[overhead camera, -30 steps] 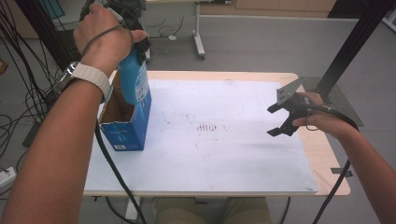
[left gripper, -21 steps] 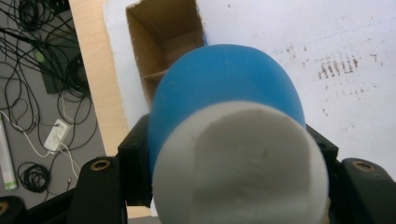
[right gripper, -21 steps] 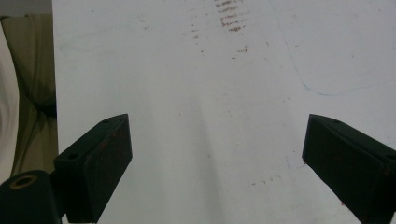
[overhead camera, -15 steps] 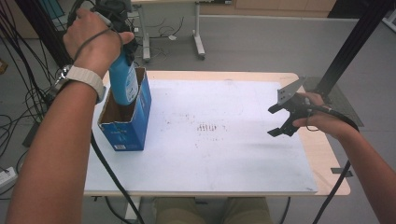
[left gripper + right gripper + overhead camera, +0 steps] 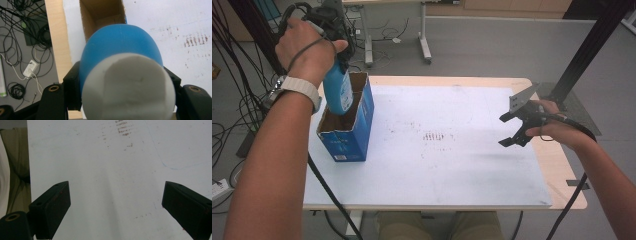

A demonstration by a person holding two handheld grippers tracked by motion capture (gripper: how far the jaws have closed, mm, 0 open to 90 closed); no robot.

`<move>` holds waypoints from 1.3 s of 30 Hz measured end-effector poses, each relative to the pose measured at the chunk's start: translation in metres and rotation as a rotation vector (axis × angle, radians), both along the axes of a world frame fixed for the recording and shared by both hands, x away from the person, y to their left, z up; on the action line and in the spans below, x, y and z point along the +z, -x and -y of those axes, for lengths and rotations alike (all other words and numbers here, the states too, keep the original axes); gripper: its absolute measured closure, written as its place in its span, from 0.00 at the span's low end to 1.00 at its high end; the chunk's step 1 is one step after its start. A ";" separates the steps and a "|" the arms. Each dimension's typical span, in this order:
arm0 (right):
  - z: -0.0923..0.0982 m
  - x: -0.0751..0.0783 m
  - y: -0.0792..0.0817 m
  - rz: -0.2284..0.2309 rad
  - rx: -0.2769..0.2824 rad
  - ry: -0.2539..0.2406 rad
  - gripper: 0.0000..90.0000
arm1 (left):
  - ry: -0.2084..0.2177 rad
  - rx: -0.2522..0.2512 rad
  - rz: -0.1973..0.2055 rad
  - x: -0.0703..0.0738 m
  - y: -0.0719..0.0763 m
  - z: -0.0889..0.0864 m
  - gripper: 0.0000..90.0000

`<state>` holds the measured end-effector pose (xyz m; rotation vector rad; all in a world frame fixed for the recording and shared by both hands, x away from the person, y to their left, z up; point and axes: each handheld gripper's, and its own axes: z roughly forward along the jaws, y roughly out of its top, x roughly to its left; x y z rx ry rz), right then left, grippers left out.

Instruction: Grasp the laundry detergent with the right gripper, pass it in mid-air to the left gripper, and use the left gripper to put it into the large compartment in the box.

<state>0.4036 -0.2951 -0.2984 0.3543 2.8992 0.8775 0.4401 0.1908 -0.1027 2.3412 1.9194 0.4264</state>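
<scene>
1. Left gripper (image 5: 332, 37): held above the far left corner of the table (image 5: 562, 165), pointing down. Its jaws are clamped on the neck end of a blue bottle (image 5: 338, 90), one jaw on each side, as the left gripper view shows just below the white cap (image 5: 127, 87).
2. Blue bottle: hangs roughly upright from the left gripper, with its lower end inside the open top of the blue carton (image 5: 347, 135). Whether it touches the carton's floor cannot be told.
3. Blue carton: stands upright on the white mat (image 5: 452, 165) at the left side of the table, top flaps open, brown interior visible.
4. White mat: covers most of the tabletop; a patch of brown marks (image 5: 432, 136) lies near its centre.
5. Right gripper (image 5: 508, 130): held over the right edge of the mat, well apart from the carton. Its jaws stand wide with nothing between them; the right gripper view shows bare mat in the gap.
</scene>
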 end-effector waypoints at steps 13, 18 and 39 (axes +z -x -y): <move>0.002 -0.004 0.000 -0.007 -0.004 0.006 0.09 | 0.008 0.010 -0.028 -0.029 -0.007 -0.009 0.42; 0.002 -0.005 0.000 -0.012 -0.010 0.007 0.09 | 0.010 0.011 -0.034 -0.040 -0.008 -0.012 0.42; 0.007 -0.012 0.003 -0.024 -0.025 0.004 0.09 | 0.034 0.028 -0.038 -0.086 -0.012 -0.020 0.42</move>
